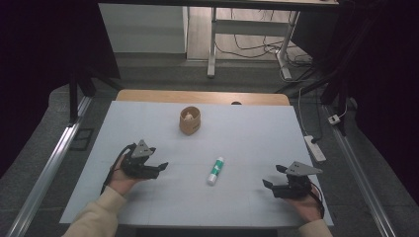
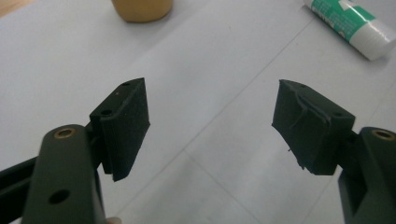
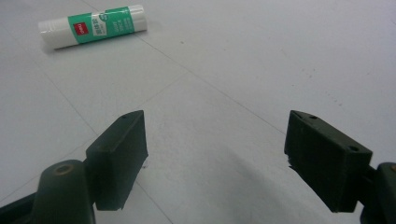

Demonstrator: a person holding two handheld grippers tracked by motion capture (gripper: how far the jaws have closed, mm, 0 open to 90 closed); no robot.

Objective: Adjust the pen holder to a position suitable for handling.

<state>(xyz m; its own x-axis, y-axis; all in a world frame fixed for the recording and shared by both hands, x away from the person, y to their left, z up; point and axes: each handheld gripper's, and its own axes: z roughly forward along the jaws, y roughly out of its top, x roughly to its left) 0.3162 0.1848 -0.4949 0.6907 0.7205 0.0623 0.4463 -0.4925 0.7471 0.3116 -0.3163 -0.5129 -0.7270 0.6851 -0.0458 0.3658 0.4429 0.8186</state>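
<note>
A white and green glue stick (image 1: 215, 171) lies flat near the middle of the white table top (image 1: 247, 138). A tan round cup (image 1: 189, 121) stands farther back with something pale inside. My left gripper (image 1: 158, 167) rests at the left, open, jaws pointing right toward the glue stick. My right gripper (image 1: 274, 177) rests at the right front, open, jaws pointing left. In the left gripper view the glue stick (image 2: 350, 25) is at the upper right and the cup (image 2: 141, 9) at the top, beyond the left gripper (image 2: 210, 126). The right gripper view has the glue stick (image 3: 92, 31) at upper left, beyond the right gripper (image 3: 217, 154).
The table's wooden far edge (image 1: 202, 97) shows behind the white top. Metal rails (image 1: 47, 168) run along both sides on the floor. A power strip (image 1: 315, 148) and cables lie on the floor at the right. A desk frame (image 1: 212, 44) stands beyond.
</note>
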